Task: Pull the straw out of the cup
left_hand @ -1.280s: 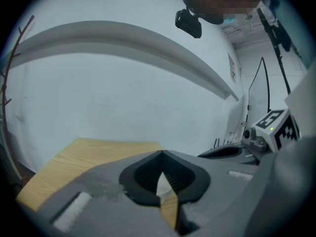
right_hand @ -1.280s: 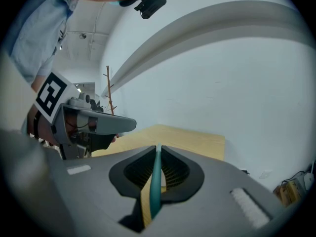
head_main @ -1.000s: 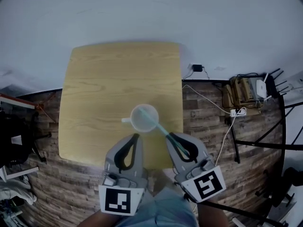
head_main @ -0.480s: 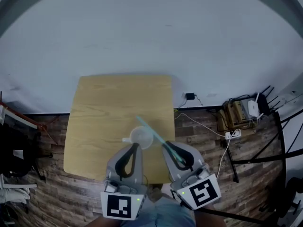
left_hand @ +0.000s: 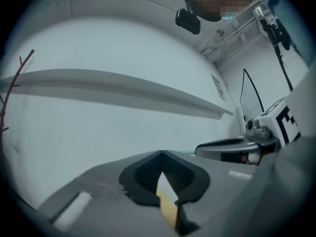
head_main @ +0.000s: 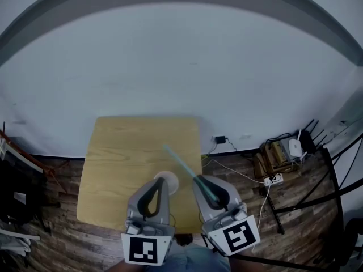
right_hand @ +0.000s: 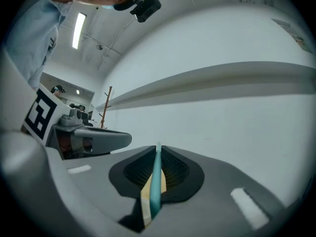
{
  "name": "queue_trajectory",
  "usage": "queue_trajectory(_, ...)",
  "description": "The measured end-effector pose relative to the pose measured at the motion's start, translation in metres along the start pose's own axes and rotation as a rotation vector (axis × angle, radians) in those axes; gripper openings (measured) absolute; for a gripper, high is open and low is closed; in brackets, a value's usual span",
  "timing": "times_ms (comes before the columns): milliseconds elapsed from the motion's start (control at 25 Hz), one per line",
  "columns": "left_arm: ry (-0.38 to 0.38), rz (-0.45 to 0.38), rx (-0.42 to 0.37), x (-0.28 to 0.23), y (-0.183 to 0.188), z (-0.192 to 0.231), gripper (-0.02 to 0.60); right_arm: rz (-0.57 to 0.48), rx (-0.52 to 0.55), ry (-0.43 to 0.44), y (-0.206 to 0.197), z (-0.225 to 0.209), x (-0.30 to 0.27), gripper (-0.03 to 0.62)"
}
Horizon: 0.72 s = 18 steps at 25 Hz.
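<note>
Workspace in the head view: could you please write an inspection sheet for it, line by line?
Surface: wooden table, bare apart from the cup.
Job's things: white cup on the table; teal straw lifted, apparently clear of it.
Clutter: nothing seen.
Grippers: left gripper shut, empty; right gripper shut on the straw.
Cables: wires and a power strip on the floor, right of the table.
Surroundings: white wall, plank floor.

No readable words, brands or numbers anywhere. Only black-and-white square markers (head_main: 141,249) on the cubes of the left gripper (head_main: 162,179) and the right gripper (head_main: 197,180): patterns, no letters. On the wall (left_hand: 123,127), a small pale notice (left_hand: 217,86), print too small to make out.
</note>
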<state>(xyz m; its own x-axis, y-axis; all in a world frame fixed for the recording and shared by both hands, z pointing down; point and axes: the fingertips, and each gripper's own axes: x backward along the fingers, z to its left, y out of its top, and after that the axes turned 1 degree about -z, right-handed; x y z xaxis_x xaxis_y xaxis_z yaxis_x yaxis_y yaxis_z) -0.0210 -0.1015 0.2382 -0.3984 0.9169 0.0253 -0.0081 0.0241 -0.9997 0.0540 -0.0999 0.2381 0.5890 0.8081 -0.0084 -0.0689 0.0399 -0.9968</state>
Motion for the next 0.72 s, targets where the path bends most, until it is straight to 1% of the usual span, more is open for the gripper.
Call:
queue_trajectory(360,-0.01,-0.032,-0.023,0.001,0.01,-0.002,0.018,-0.036,0.033,-0.01,0.013,0.004,-0.001,0.038)
queue_trajectory(720,-0.004,-0.027,-0.018,0.005,0.01,0.001,0.018,-0.041,0.036,-0.017,0.015,0.008,0.001,0.034)
